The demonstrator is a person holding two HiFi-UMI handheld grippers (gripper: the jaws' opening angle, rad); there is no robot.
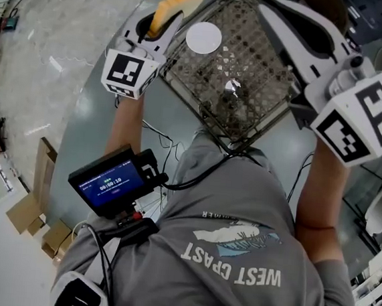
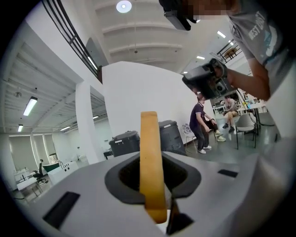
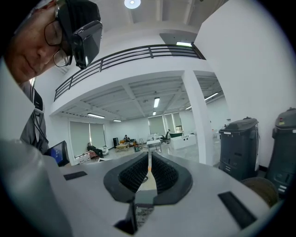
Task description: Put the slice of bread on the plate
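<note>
i noted left gripper clamped on the bread slice, slice edge-up, long axis along the jaws. plate lay just right of it on the wire rack, nearest that hand. right gripper closed, empty

Head view steeply down from above, gripper views roughly level outward
</note>
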